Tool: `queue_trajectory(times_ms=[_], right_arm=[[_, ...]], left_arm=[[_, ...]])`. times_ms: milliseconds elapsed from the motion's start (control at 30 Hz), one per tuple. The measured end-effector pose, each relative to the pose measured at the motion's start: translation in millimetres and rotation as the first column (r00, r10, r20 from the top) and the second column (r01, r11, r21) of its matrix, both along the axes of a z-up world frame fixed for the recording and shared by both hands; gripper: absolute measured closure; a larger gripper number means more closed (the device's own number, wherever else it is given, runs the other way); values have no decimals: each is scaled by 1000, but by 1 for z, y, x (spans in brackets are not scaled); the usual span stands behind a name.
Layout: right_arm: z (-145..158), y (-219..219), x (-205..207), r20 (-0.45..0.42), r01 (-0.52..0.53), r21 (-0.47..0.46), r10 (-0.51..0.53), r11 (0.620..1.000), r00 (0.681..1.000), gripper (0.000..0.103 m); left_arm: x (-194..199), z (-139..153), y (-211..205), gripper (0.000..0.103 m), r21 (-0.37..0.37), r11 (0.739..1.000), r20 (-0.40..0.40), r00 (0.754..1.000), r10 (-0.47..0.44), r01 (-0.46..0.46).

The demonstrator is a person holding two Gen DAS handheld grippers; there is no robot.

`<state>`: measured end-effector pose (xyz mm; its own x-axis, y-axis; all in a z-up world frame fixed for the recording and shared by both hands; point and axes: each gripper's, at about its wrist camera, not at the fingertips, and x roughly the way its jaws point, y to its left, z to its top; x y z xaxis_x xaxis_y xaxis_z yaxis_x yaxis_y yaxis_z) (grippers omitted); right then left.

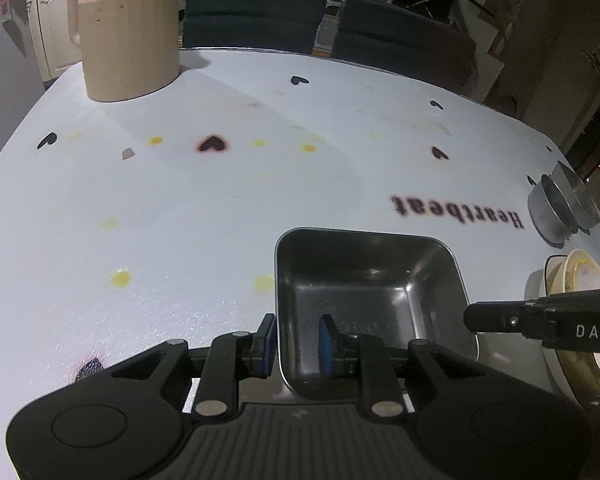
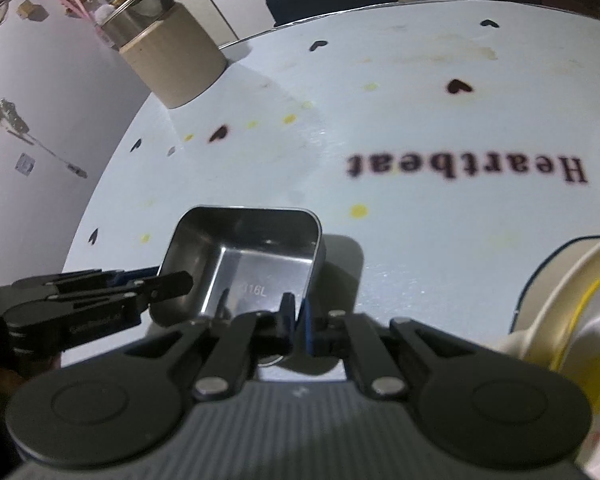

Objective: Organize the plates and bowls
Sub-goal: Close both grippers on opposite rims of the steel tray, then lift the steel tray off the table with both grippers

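steel cups (image 1: 562,208) — left wrist view only

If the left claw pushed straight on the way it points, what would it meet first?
Probably the far wall of the square steel dish, whose near rim the left claw straddles; past that, bare tablecloth.

1. The left gripper (image 1: 298,344) clamps the near-left wall of a square stainless-steel bowl (image 1: 364,280).
2. The bowl sits on a white heart-printed tablecloth (image 1: 180,200).
3. The black right gripper (image 1: 476,317) reaches its right rim.
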<state>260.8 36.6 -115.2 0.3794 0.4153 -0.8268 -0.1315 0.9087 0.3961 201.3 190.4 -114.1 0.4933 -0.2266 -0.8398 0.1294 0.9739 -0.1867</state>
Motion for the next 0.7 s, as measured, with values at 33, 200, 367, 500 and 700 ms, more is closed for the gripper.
queue_trajectory(times_ms=[33,200,367,500,700], right_arm=[[0,1,0,2,1,2,-1,1000,1000,97],[-1,2,5,15,2,-7,-2,1000,1000,97],[-1,3,5,17,2,-8,-2,1000,1000,97],[-2,3,5,16,8,-9,-8,1000,1000,97],[-2,4,5,22,8,-16,-8,1000,1000,97]], left_arm=[[0,0,-1,79,1,1000,0,1000,2,-2],[0,0,-4,79,13,1000,3,1000,2,-2],[0,0,-3,79,10,1000,2,1000,2,-2],[0,0,-4,79,11,1000,1,1000,-1,1],[3,-2,0,79,8,1000,0,1000,12,-12]])
